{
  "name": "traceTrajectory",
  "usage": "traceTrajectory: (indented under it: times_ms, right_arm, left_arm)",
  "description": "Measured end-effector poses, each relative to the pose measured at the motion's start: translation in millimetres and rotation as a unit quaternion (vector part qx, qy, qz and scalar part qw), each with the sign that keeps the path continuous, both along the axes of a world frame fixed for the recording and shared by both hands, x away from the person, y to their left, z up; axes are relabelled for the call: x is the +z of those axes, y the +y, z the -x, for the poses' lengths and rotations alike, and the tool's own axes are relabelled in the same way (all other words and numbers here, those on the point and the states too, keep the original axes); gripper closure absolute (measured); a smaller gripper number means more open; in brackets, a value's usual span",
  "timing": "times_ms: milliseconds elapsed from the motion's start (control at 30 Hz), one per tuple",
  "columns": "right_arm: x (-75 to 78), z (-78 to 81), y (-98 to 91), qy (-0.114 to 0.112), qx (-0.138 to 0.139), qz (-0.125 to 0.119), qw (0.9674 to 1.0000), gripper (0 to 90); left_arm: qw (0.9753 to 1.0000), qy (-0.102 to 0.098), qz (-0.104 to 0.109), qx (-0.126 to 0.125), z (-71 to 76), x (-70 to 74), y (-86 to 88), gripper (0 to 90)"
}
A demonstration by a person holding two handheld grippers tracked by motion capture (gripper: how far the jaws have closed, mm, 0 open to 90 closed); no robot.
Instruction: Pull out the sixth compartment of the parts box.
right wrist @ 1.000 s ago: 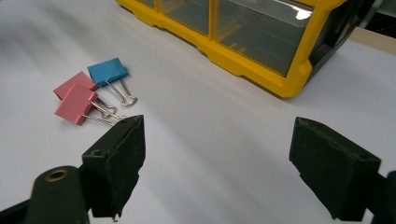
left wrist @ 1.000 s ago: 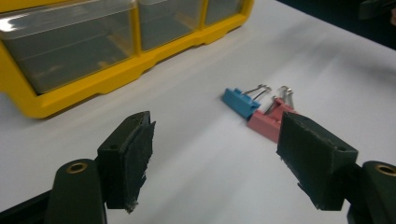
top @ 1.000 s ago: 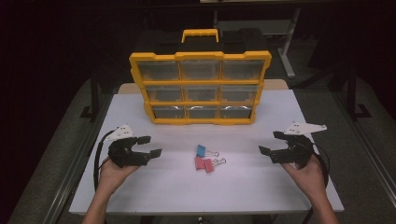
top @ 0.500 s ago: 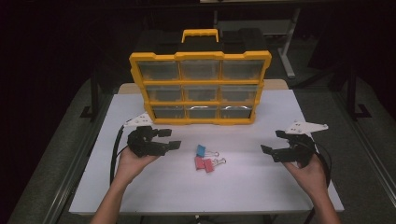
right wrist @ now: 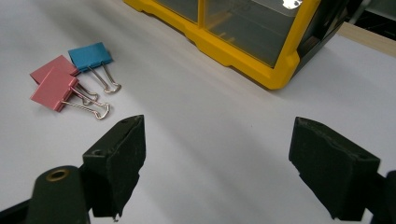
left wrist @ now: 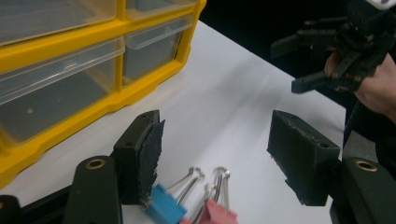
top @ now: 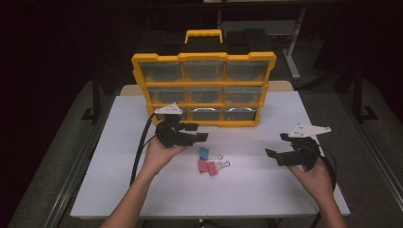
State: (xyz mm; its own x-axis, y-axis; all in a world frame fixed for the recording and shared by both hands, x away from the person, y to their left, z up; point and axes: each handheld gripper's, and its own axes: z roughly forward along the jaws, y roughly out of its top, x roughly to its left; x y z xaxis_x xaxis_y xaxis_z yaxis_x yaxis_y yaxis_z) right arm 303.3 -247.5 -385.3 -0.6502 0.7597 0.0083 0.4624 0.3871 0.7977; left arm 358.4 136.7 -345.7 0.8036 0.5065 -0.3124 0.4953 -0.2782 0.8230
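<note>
A blue binder clip (top: 205, 153) and two pink binder clips (top: 207, 167) lie together mid-table on the white top (top: 247, 190). My left gripper (top: 198, 132) hovers just left of and above them, near the front of the yellow organizer (top: 204, 90). Its jaws have just been closing but still stand open, with nothing pressed between them. In the left gripper view the blue clip (left wrist: 163, 206) and a pink clip (left wrist: 219, 215) lie below the left gripper (left wrist: 215, 135). My right gripper (top: 277, 145) is open at the right, apart from the clips. The right gripper view shows the right gripper (right wrist: 217, 140) with the blue clip (right wrist: 91, 55) and the pink clips (right wrist: 53, 86) beyond it.
The yellow organizer (right wrist: 243, 51) with clear drawers stands upright at the table's back, its drawers closed. Black cables trail from both grippers toward the person. In the left gripper view the right gripper (left wrist: 286, 66) is seen across the table, by the table's edge.
My left gripper has moved right and toward the organizer, ending beside the clips, and its jaws have narrowed a little. The right gripper has kept still. The clips have not moved.
</note>
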Motion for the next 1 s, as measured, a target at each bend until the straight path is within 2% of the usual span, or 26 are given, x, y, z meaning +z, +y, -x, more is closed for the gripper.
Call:
traceTrajectory:
  times_ms: [133,200,300,400,433,533,600,700,833,1000]
  right_arm:
    - [-0.7,0.2,-0.9,-0.002,0.0,0.002,1.0,17.9]
    - [-0.9,-0.6,-1.6,-0.001,-0.001,0.0,1.0,17.9]
    - [-1.2,-1.0,-0.7,-0.002,0.0,0.002,1.0,18.1]
    - [-2.5,-1.3,1.3,0.001,0.004,0.008,1.0,18.3]
    - [-2.7,-1.4,2.0,0.0,0.005,0.009,0.9999,18.3]
    - [-2.9,-1.4,3.7,-0.001,0.008,0.013,0.9999,18.6]
    - [-3.0,-1.6,4.2,-0.002,0.009,0.014,0.9999,18.6]
    - [-3.3,-1.7,4.3,0.0,0.01,0.013,0.9999,18.6]
    - [-3.0,-1.6,3.7,0.0,0.012,0.011,0.9999,18.8]
    - [-3.0,-2.0,3.8,-0.001,0.014,0.011,0.9998,18.9]
  left_arm:
    - [0.9999,0.004,0.01,0.004,-5.6,-0.7,-9.4,38.3]
    - [0.9995,0.007,0.026,0.016,-10.0,-0.2,-17.5,39.0]
    - [0.9994,0.009,0.026,0.023,-13.6,0.4,-22.1,39.8]
    - [0.9987,0.015,0.036,0.032,-19.3,1.2,-28.7,40.6]
    - [0.9978,0.02,0.048,0.04,-24.6,2.7,-35.4,41.3]
    - [0.9969,0.02,0.058,0.05,-30.3,6.0,-46.1,42.4]
    - [0.9956,0.026,0.074,0.051,-34.3,7.2,-52.2,43.3]
    - [0.9941,0.03,0.085,0.06,-39.7,7.2,-61.5,45.2]
    - [0.9908,0.037,0.105,0.077,-45.8,5.9,-73.0,47.4]
    - [0.9884,0.039,0.119,0.087,-50.8,6.2,-84.0,52.0]
